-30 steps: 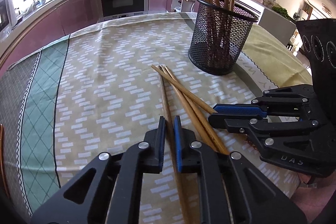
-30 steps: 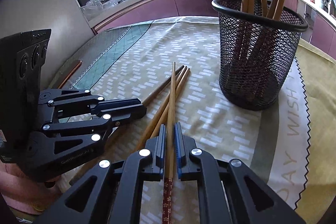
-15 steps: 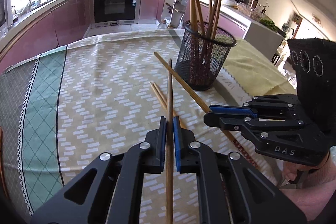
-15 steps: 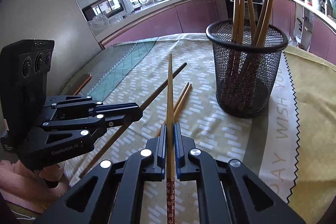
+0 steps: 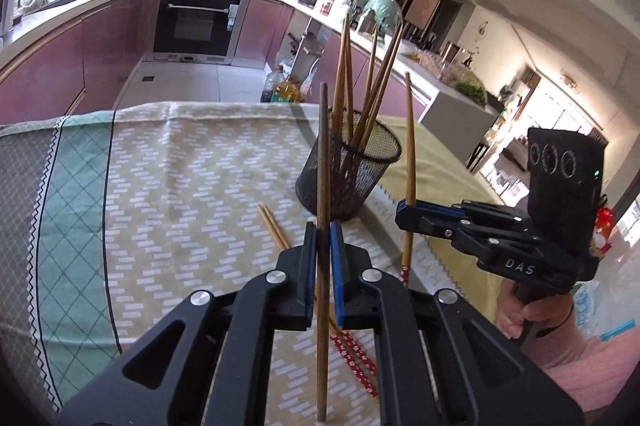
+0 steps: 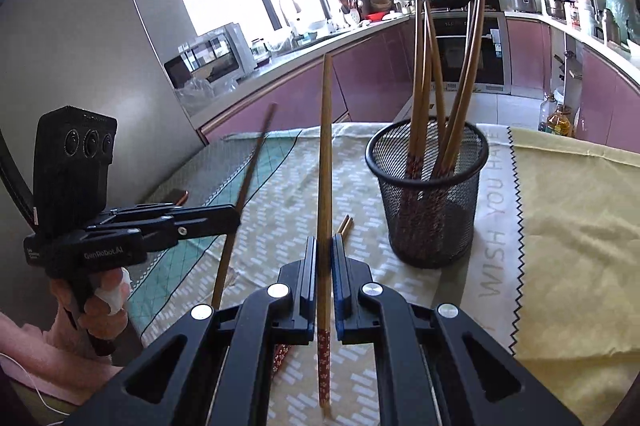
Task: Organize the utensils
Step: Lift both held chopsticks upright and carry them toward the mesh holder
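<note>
Two chopsticks lifted beside the mesh holder

The left tongs are clamped on a dark chopstick and the right tongs on a paler red-ended chopstick — both sticks held upright, just in front of the black mesh holder of chopsticks on the table; two more chopsticks lie on the cloth near the holder's base — towards the tongs

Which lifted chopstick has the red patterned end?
The lighter chopstick in the right hand-held gripper; the left hand-held gripper holds a plain darker chopstick.
</note>
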Demonstrator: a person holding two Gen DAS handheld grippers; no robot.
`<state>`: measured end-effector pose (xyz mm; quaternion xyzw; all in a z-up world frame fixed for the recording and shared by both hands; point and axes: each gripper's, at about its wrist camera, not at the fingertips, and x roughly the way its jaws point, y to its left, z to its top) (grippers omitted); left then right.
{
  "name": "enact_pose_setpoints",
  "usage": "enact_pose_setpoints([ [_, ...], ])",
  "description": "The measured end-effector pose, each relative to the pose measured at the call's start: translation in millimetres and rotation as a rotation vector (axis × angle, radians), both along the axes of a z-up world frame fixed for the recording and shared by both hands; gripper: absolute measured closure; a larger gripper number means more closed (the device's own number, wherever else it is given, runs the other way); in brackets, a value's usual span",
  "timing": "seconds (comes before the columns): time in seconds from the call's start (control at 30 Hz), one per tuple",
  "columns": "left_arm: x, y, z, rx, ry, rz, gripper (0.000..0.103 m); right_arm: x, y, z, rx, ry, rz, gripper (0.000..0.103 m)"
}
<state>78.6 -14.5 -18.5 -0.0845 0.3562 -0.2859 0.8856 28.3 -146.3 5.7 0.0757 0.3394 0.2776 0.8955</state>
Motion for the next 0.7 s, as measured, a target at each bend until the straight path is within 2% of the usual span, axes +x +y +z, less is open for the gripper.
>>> enact_pose_setpoints([
  [0.3, -4, 9, 29, -0.065, -0.063, -0.017, 0.096, -2, -14, 21, 0.005, -0.064, -0.031, 0.097],
  [0.47, -4, 9, 40, -0.066, -0.095, -0.013, 0.096, -1, -16, 26, 0.012, -0.075, -0.026, 0.098],
  [0.63, 0, 8, 36, -0.06, -0.078, -0.008, 0.096, 13, 3, 0, -0.049, 0.025, 0.021, 0.094],
  [0.67, 1, 9, 34, -0.058, -0.07, -0.004, 0.096, 16, 9, -7, -0.064, 0.052, 0.034, 0.092],
  [0.7, 2, 10, 32, -0.059, -0.064, 0.0, 0.096, 20, 15, -16, -0.082, 0.078, 0.039, 0.085],
])
